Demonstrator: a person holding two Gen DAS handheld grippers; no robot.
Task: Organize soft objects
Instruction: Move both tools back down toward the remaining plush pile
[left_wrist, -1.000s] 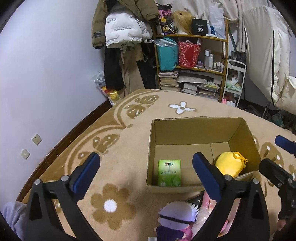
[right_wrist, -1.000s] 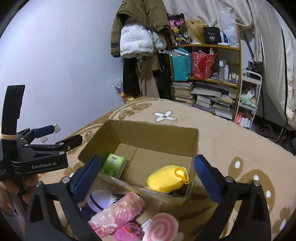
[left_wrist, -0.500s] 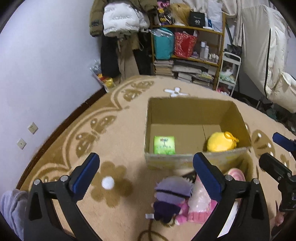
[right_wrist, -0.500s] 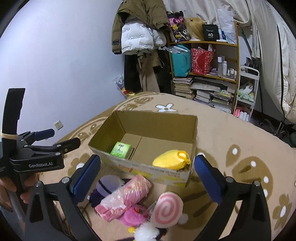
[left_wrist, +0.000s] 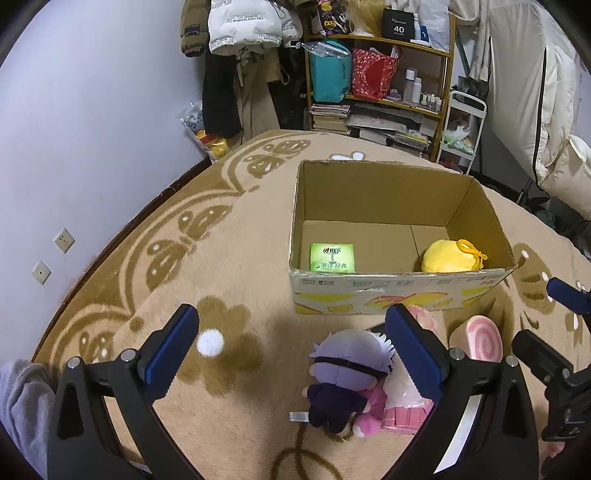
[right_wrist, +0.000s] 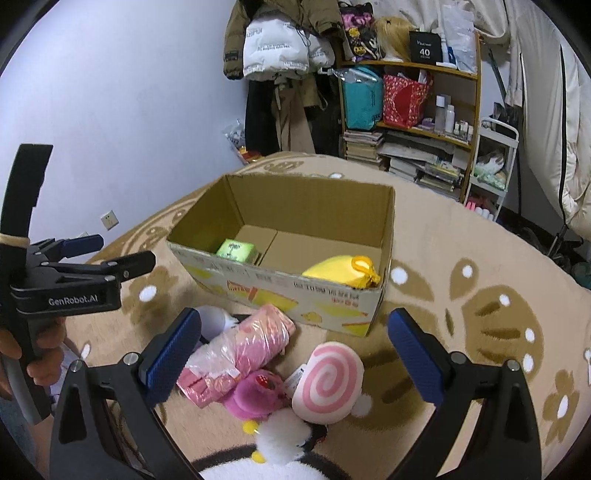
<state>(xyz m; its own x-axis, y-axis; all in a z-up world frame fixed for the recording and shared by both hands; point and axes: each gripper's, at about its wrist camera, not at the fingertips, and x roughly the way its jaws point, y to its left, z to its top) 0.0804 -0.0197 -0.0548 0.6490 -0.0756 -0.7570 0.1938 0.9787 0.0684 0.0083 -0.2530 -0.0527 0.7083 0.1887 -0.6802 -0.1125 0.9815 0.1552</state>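
Note:
An open cardboard box (left_wrist: 399, 291) (right_wrist: 295, 291) stands on the beige rug and holds a green tissue pack (left_wrist: 332, 257) (right_wrist: 236, 250) and a yellow plush (left_wrist: 448, 256) (right_wrist: 341, 271). In front of it lie a grey-haired doll (left_wrist: 343, 373), a pink plastic-wrapped bundle (right_wrist: 236, 350), a pink swirl cushion (left_wrist: 484, 339) (right_wrist: 327, 382), a magenta plush (right_wrist: 258, 393) and a white penguin plush (right_wrist: 280, 439). My left gripper (left_wrist: 291, 347) is open and empty above the doll. My right gripper (right_wrist: 295, 350) is open and empty above the pile.
The rug (left_wrist: 221, 258) has brown flower patterns. A shelf (left_wrist: 380, 74) with bags and books, hanging coats (left_wrist: 240, 37) and a white cart (left_wrist: 461, 129) stand at the back wall. Wall sockets (left_wrist: 51, 254) are at left.
Both grippers have pulled back from the box toward me, so the pile of soft toys in front of the box shows more fully. Both stay open.

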